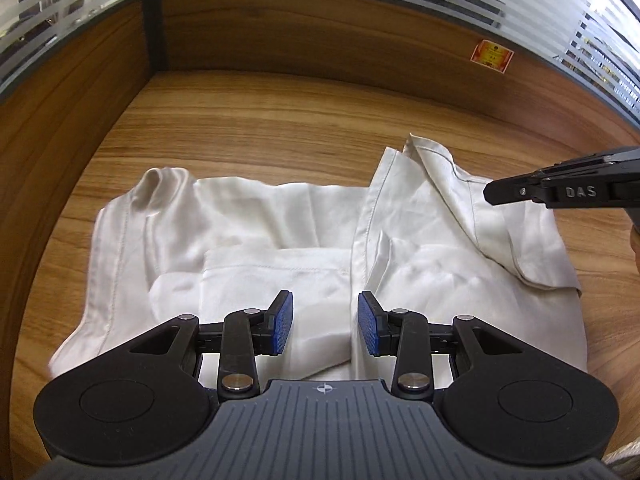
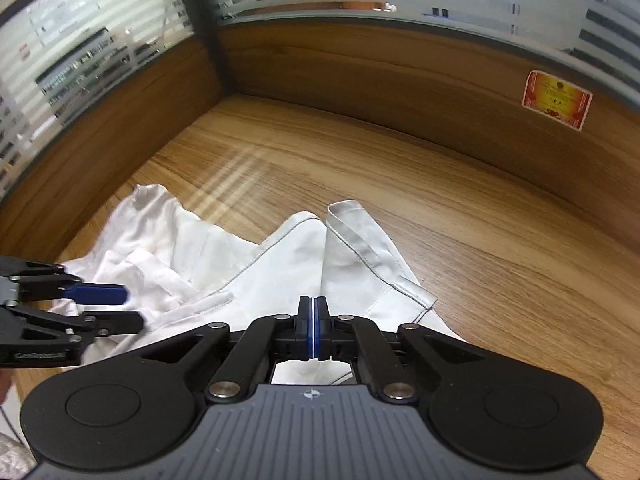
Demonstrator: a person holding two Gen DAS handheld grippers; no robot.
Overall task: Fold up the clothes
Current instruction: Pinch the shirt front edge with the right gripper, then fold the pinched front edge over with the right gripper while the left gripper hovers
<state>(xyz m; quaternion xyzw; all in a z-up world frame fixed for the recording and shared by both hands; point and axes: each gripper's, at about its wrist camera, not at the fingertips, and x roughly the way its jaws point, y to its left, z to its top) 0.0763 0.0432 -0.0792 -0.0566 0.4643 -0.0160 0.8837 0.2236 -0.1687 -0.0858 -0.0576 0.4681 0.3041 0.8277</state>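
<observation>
A white shirt (image 1: 260,216) lies crumpled on the wooden table (image 1: 280,120), its collar at the left and a hemmed flap turned up at the right. My left gripper (image 1: 325,320) hovers open over the shirt's middle, with nothing between its blue pads (image 1: 282,320). My right gripper (image 2: 314,308) has its pads pressed together on the shirt (image 2: 280,256), where a ridge of cloth rises to them. In the left wrist view the right gripper (image 1: 490,192) comes in from the right over the flap. The left gripper (image 2: 134,308) shows open at the left edge of the right wrist view.
Wooden partition walls topped with frosted striped glass close off the table's back and left. A red and yellow sticker (image 1: 492,56) (image 2: 557,100) is on the back wall. Bare tabletop (image 2: 480,260) lies beyond and right of the shirt.
</observation>
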